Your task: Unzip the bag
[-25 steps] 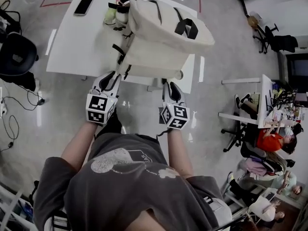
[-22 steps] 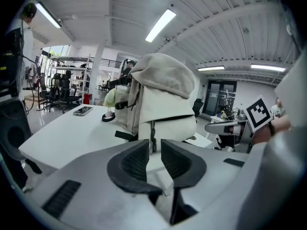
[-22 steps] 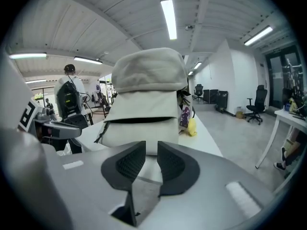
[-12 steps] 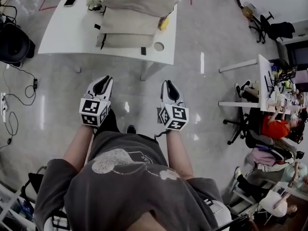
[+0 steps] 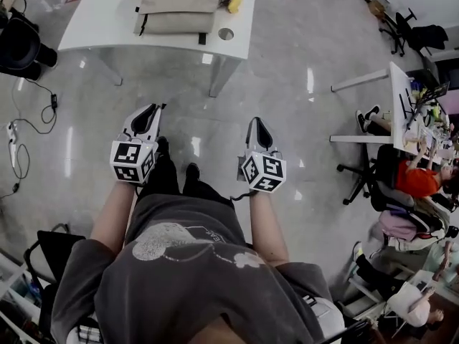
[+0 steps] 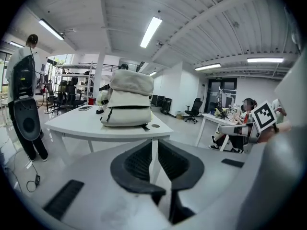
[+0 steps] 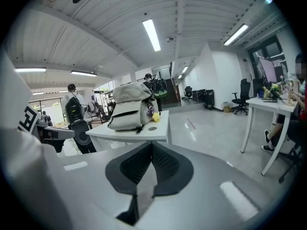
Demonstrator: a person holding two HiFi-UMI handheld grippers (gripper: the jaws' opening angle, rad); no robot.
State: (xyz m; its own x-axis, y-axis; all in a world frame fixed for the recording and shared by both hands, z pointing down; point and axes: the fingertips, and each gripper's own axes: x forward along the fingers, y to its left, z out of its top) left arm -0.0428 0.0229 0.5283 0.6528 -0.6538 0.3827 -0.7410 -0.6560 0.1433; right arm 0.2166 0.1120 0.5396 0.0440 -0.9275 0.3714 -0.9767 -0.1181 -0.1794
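Observation:
The cream backpack (image 5: 179, 6) with black straps lies on the white table (image 5: 93, 31) at the top edge of the head view, far from both grippers. It also shows in the left gripper view as the backpack (image 6: 127, 104) and in the right gripper view as the backpack (image 7: 128, 109), upright on the table some way off. My left gripper (image 5: 154, 107) hangs over the floor; its jaws are closing, a thin gap remains at the left gripper (image 6: 153, 145), and nothing is between them. My right gripper (image 5: 257, 120) is shut on nothing, its tips meeting at the right gripper (image 7: 152, 145).
A yellow object (image 5: 233, 4) lies beside the bag. A black chair (image 5: 18, 45) and floor cables (image 5: 14, 142) are at the left. Desks with seated people (image 5: 419, 178) stand at the right. A person with a backpack (image 6: 24, 80) stands left of the table.
The table and bag have slid away toward the top of the head view as the person stepped back. Both grippers' jaws have narrowed; the right one has shut.

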